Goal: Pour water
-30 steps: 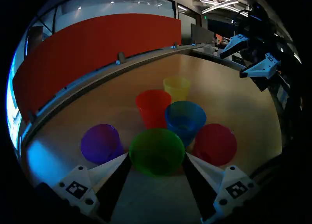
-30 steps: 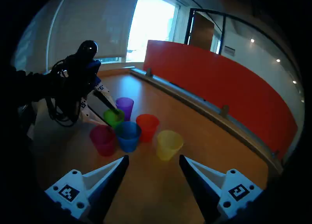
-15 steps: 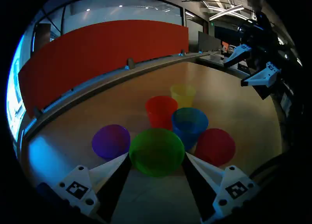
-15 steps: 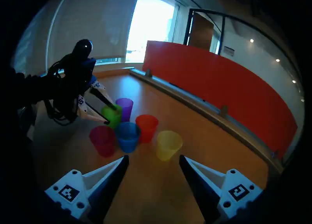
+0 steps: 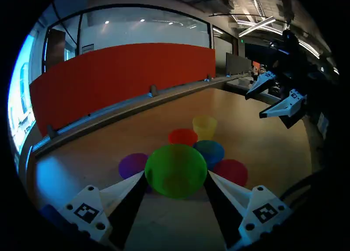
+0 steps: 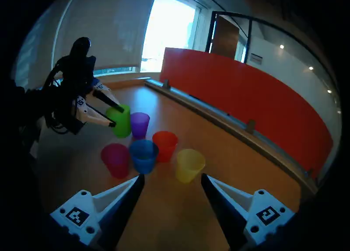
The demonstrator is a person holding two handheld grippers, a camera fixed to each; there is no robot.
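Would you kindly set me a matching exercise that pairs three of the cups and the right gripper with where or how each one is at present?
Things:
1. green translucent plastic cup
2. yellow translucent plastic cup
3. blue translucent plastic cup
4. right gripper

States:
A. open, holding nothing
B. on the table, beside the crimson plastic cup
C. gripped by the left gripper
D. on the table, rightmost cup in the right gripper view

Pairs: 1-C, 2-D, 3-B, 4-A.

five cups clustered mid-table; bare tabletop around them; red partition behind.
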